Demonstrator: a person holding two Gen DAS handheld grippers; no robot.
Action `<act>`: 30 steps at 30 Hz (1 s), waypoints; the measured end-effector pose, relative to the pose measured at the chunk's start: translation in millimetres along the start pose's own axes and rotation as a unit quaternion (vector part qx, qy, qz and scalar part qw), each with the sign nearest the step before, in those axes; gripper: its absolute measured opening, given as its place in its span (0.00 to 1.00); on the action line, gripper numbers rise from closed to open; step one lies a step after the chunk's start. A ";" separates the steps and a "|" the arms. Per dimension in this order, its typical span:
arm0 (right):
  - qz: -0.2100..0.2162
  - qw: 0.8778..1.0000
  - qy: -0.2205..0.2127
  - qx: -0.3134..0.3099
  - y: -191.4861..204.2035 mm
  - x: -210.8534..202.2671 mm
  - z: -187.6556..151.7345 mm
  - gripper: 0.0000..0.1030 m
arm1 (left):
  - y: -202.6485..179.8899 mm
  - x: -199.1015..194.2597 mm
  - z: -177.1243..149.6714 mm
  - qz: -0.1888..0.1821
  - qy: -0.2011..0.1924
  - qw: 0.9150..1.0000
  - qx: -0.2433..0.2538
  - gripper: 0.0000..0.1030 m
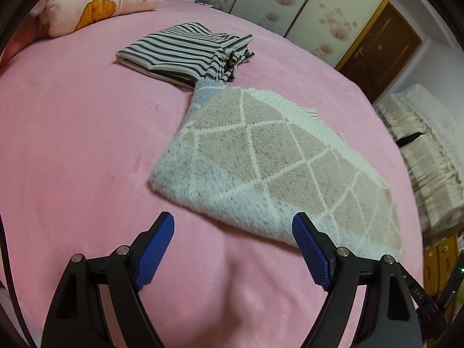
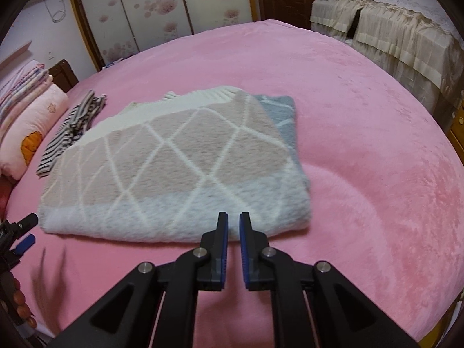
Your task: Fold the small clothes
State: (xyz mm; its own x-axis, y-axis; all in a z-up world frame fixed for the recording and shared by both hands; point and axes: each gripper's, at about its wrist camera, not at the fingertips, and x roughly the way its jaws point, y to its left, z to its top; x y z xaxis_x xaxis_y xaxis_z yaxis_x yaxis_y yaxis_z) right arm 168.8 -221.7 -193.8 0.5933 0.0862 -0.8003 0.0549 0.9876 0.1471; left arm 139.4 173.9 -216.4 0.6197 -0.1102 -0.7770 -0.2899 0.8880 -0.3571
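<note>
With the diamond-patterned sweater seemingly folded, the left gripper is gaping wide and empty while the right gripper, a narrow gap with nothing between, is hovering at its six-o'clock edge, likely needing to move it beside the striped garment at eleven o'clock.

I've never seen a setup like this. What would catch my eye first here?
Probably the fuzzy diamond-patterned sweater, folded flat in the middle of the pink bed cover. Beyond it, toward the pillow, lies a folded striped garment. In front, two black tools with blue pads frame each view: the left gripper wide open, the right gripper slightly parted at the sweater's near edge, gripping nothing.
</note>
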 end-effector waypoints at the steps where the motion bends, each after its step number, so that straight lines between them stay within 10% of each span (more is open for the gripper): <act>1: 0.005 1.000 -0.003 -0.003 5.9 -3.0 -0.1 0.08 | 1.4 -3.6 -2.4 -0.004 -0.001 1.000 -0.005 0.80; 11: 0.055 0.996 -0.058 -0.051 56.0 -40.8 2.7 0.09 | 13.6 -11.0 -23.4 -0.075 0.016 0.994 -0.072 0.81; 15: 0.054 0.992 -0.078 -0.083 75.8 -46.3 -4.6 0.39 | 17.6 3.9 -34.0 -0.117 0.025 0.987 -0.105 0.83; 30: 0.062 0.987 -0.085 -0.119 104.4 -6.8 -10.7 0.40 | 17.5 87.5 -12.5 -0.200 -0.038 0.966 -0.157 0.91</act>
State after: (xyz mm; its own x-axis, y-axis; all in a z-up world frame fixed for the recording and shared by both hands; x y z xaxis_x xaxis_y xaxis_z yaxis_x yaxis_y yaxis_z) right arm 161.9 -117.8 -179.2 0.7110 0.2060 -0.6724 -0.2060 0.9752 0.0810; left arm 179.4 174.2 -297.1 0.7764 -0.3733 -0.5077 -0.2149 0.6004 -0.7702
